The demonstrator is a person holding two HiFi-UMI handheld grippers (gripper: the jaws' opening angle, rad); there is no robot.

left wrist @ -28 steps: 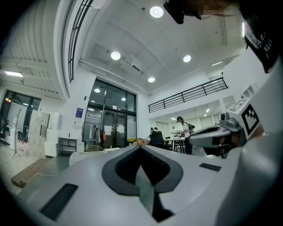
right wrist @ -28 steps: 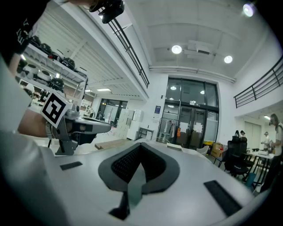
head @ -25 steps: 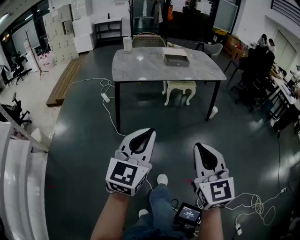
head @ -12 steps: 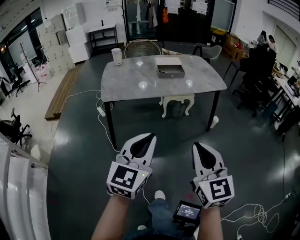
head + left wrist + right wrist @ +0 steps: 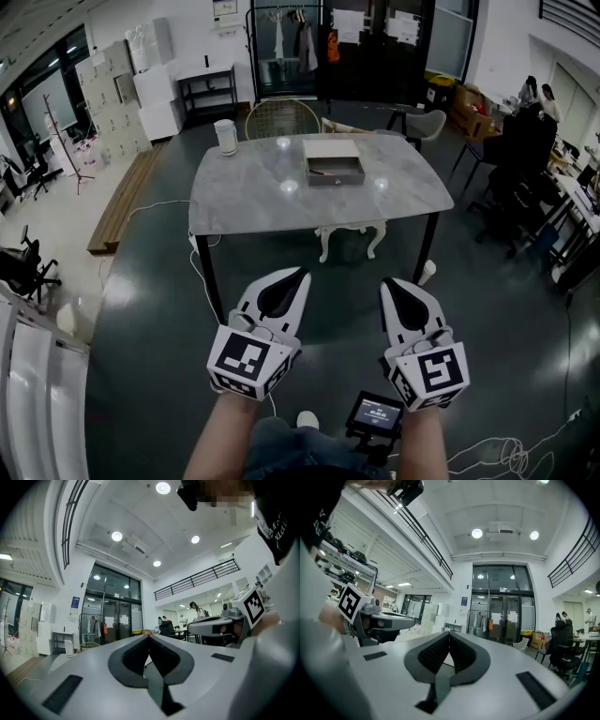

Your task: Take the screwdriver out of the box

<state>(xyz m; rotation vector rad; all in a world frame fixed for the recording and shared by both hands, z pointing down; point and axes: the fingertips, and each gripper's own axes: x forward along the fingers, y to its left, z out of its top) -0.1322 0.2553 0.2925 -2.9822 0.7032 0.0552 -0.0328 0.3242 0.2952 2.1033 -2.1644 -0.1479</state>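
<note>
An open cardboard box (image 5: pixel 334 162) sits on the grey table (image 5: pixel 253 202) ahead of me, with a thin dark tool lying inside it that may be the screwdriver (image 5: pixel 320 172). My left gripper (image 5: pixel 302 273) and right gripper (image 5: pixel 384 281) are held side by side low in the head view, pointing level toward the table and well short of it. Both are shut with nothing between the jaws. In the left gripper view the left gripper (image 5: pixel 149 636) has its tips together. The right gripper (image 5: pixel 449 633) looks the same in its own view.
A white cylinder (image 5: pixel 225 137) stands at the table's far left corner. A wicker chair (image 5: pixel 281 117) and a white stool (image 5: pixel 352 239) stand behind and under the table. Cables (image 5: pixel 497 457) trail on the dark floor. People sit at desks (image 5: pixel 539 117) on the right.
Both grippers and the head camera have advanced toward the table, which now looks closer and larger. The jaws stayed shut throughout.
</note>
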